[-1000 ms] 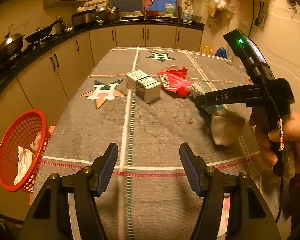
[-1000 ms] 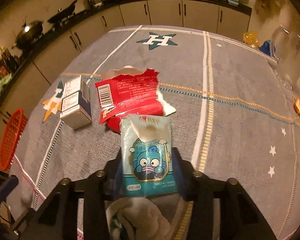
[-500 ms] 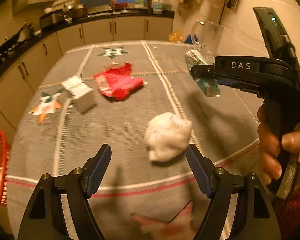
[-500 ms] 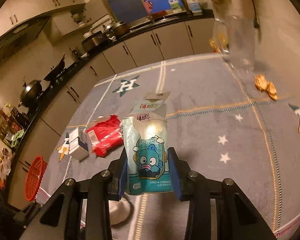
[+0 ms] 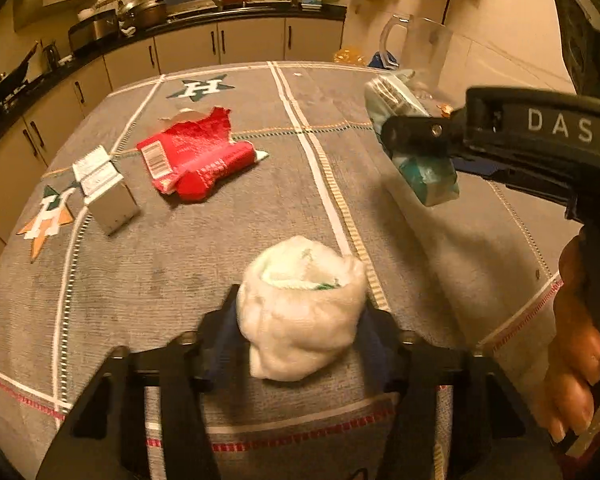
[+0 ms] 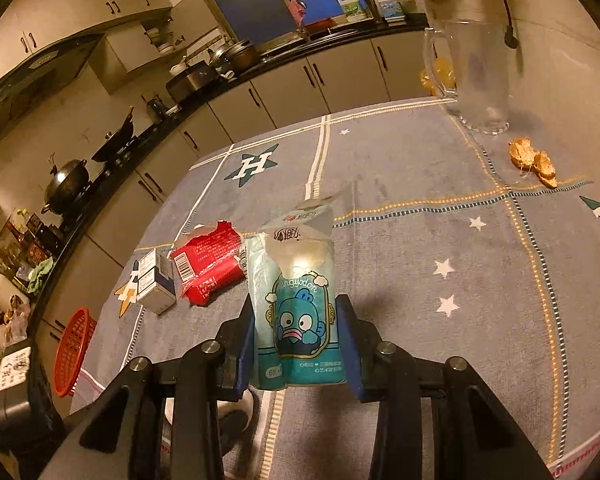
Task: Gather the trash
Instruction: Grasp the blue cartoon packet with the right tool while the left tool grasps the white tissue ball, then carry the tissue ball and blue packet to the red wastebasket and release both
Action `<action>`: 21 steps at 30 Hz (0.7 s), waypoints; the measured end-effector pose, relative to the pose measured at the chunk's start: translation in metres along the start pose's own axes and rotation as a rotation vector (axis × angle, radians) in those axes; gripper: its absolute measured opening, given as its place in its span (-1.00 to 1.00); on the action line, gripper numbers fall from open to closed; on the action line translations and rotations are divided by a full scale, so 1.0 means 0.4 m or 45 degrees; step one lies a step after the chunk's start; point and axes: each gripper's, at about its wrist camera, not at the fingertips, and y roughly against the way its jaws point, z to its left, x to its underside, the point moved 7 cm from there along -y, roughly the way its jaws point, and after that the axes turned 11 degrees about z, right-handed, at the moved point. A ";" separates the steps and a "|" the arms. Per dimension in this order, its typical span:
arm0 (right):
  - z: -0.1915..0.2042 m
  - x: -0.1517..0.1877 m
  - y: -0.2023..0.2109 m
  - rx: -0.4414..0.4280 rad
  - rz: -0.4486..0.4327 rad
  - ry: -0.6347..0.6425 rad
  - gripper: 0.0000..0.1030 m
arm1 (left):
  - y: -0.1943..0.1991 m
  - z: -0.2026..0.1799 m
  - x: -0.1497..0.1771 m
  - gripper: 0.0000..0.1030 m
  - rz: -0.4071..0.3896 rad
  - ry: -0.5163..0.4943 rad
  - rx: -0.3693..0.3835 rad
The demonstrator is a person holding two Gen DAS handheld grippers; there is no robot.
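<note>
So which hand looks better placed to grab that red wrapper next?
Probably neither yet. The left hand-held gripper is closed on the white wad, the right hand-held gripper on the blue packet. The red wrapper lies on the left side, so left, once emptied.

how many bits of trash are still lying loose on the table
2: the red wrapper and the small carton left of it. The white wad and blue packet are gripped.

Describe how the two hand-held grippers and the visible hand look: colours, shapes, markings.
Each hand-held gripper, left and right, has a black angular frame with round silver screws and blue pads inside its two fingers. The right one's side reads "DAS" in pale letters. The right hand on its grip is bare; no sleeve shows.
</note>
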 end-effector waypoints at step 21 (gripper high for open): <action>0.101 0.056 -0.064 0.030 0.044 0.216 -0.21 | 0.129 0.130 0.033 -0.26 -0.152 0.111 -0.124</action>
